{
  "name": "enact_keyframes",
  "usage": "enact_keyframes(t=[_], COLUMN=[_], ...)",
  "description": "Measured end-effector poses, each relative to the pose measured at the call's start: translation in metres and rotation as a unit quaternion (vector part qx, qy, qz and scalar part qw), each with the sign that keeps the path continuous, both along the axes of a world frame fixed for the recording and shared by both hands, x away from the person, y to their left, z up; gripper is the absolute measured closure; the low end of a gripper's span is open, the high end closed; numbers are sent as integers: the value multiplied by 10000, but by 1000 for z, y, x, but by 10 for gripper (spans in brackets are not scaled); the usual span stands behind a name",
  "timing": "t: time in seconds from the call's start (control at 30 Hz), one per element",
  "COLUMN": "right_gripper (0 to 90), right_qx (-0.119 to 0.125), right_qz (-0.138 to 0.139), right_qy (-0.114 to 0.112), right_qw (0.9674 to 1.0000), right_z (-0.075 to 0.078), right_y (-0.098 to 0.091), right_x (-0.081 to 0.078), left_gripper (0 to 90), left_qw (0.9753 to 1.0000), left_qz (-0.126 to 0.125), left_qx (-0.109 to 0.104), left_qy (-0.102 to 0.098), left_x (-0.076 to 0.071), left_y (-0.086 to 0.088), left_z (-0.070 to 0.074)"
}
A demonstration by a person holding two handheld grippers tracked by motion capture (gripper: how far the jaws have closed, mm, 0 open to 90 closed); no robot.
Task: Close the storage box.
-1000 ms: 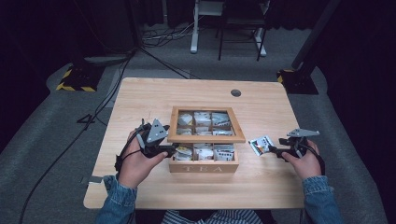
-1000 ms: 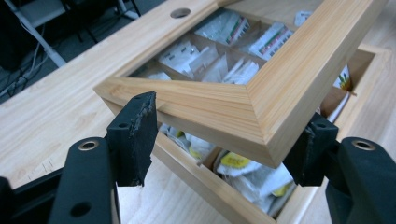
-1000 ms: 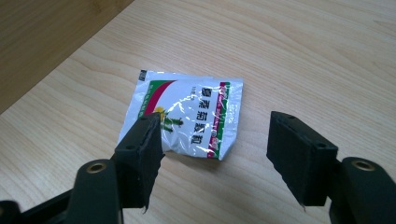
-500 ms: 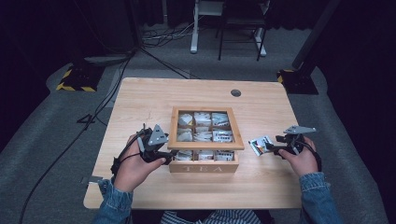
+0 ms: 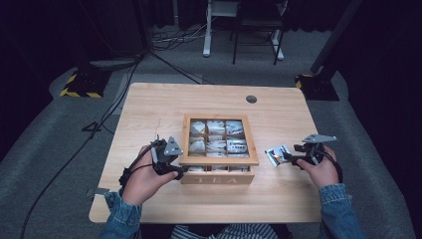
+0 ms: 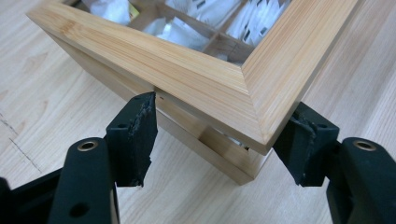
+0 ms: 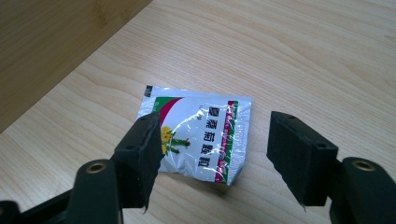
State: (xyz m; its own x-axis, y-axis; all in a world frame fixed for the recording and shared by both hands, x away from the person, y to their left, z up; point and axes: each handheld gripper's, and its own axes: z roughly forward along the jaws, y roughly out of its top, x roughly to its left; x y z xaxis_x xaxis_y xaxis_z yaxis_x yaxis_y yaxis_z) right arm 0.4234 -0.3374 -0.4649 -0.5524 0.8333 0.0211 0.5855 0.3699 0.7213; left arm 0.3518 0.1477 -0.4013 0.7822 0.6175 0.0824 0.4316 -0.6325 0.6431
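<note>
Bamboo tea box [image 5: 219, 149] sits mid-counter [image 5: 164, 104], its one lid lifted slightly at the near left corner. The left tool [image 6: 219, 140] straddles that corner, spread; squeezing squarely would steady it. The right tool [image 7: 212, 154], spread, hovers over one sachet [image 7: 196, 137] lying right of the box; it should drop lower before pinching. Two tools, one box, nine compartments.

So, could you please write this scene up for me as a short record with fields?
surface: wooden table
box: wooden tea box, glass-paned lid ajar, sachets in its compartments
left gripper: jaws straddle the lid's near corner, not pressing on it
right gripper: jaws open above a tea sachet
sachet: flat on the table, right of the box
</note>
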Motion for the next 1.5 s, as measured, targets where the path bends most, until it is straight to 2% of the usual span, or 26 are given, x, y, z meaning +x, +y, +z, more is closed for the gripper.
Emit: enact_keyframes(t=[0.33, 0.5, 0.57, 0.7, 0.87, 0.97, 1.07, 1.23, 1.37, 1.43, 1.5], right_gripper=[364, 364, 364, 364, 363, 363, 362, 362, 362, 362, 362], right_qx=[-13, -5, -12, -13, 16, 6, 21, 33, 38, 53, 48], right_qz=[17, 25, 18, 29, 15, 20, 3, 7, 35, 23, 56], right_qy=[2, -1, 7, -2, 11, 19, 10, 10, -20, -43, -66], right_qw=[10000, 10000, 10000, 10000, 10000, 10000, 10000, 10000, 10000, 10000, 10000], right_z=[-1, -1, -1, -1, 0, -1, 0, 0, 2, 3, 4], right_y=[0, 1, 1, 1, 0, 0, 0, 1, 3, 4, 5], right_x=[0, 0, 0, 0, 0, 0, 1, 2, 4, 5, 6], left_gripper=[348, 342, 340, 329, 326, 327, 326, 325, 318, 316, 313], left_qw=[9993, 9993, 9990, 9973, 9968, 9969, 9976, 9989, 9980, 9974, 9955], left_qz=[-91, -75, -68, -124, -104, -172, -142, 117, 360, 421, 605], left_qx=[208, 164, 115, 320, 276, 251, -37, -293, -497, -565, -732], left_qy=[289, 339, 438, 652, 743, 724, 681, 347, 142, 115, 4], left_x=[3, 4, 4, 4, 3, 2, 0, -2, -2, -3, -5], left_y=[-7, -7, -6, -8, -6, -4, 3, 15, 27, 31, 42], left_z=[-11, -11, -12, -16, -16, -15, -10, 1, 6, 7, 10])
